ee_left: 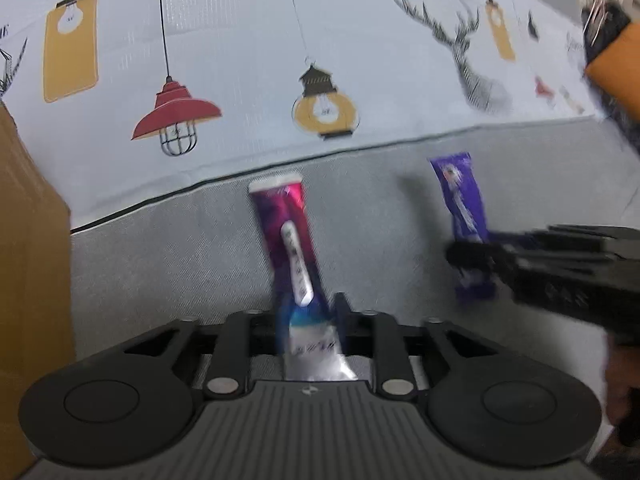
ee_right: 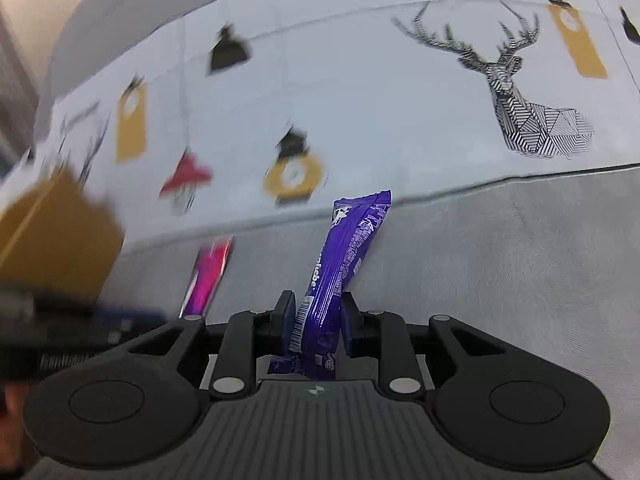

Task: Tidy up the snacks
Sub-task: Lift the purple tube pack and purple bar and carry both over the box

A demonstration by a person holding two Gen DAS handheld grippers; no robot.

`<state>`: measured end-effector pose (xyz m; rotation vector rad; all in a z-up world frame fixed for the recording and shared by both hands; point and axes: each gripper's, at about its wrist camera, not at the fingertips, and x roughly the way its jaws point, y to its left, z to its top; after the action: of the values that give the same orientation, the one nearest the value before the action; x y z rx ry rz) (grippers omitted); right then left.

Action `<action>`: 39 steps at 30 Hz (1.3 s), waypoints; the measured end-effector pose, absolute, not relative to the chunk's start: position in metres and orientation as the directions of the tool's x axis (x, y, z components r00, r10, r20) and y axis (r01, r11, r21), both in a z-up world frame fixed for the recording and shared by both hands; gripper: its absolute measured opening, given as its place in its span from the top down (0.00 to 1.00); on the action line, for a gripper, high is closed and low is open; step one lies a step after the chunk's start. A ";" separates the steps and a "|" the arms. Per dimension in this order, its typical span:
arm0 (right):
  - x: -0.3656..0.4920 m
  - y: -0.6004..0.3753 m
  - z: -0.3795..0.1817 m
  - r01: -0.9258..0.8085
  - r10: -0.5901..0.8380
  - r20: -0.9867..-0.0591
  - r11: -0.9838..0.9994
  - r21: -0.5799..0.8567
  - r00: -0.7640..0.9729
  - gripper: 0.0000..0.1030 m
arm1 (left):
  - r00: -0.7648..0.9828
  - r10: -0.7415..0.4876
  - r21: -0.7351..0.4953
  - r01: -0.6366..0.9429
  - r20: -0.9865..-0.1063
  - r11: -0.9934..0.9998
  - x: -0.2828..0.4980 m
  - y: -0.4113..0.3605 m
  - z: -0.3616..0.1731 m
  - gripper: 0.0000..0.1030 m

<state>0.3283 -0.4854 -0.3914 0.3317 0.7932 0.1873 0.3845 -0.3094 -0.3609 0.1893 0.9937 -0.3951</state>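
My left gripper (ee_left: 310,312) is shut on a long pink, purple and blue snack packet (ee_left: 290,236) that sticks up ahead of the fingers. My right gripper (ee_right: 314,316) is shut on a purple chocolate bar (ee_right: 344,256), also held upright. In the left wrist view the right gripper (ee_left: 472,258) comes in from the right, holding the purple bar (ee_left: 462,204). In the right wrist view the pink packet (ee_right: 206,276) shows to the left, held by the blurred left gripper. Both are held above a grey surface (ee_left: 160,264).
A cloth printed with lamps and a deer (ee_left: 320,60) lies beyond the grey surface. A brown cardboard box (ee_left: 28,240) stands at the left and shows in the right wrist view (ee_right: 56,240). An orange object (ee_left: 616,64) sits at the far right.
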 end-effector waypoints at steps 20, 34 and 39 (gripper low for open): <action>0.345 -0.492 -0.399 -0.067 0.233 -0.640 0.960 0.272 0.732 0.86 | 0.499 -0.343 -0.106 0.443 -0.796 0.890 0.405 -0.326 -0.361 0.76; 0.223 -0.452 -0.310 -0.001 0.142 -0.487 0.961 0.278 0.862 0.86 | 0.610 -0.411 -0.136 0.445 -0.677 0.885 0.305 -0.263 -0.248 0.79; 0.194 -0.415 -0.270 -0.011 0.146 -0.417 0.951 0.309 0.897 0.86 | 0.660 -0.417 -0.112 0.453 -0.625 0.885 0.266 -0.232 -0.209 0.79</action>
<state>0.1944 -0.4149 -0.2701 0.3061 0.4516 0.0830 0.2657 -0.2324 -0.2091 0.0545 0.6930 -0.4923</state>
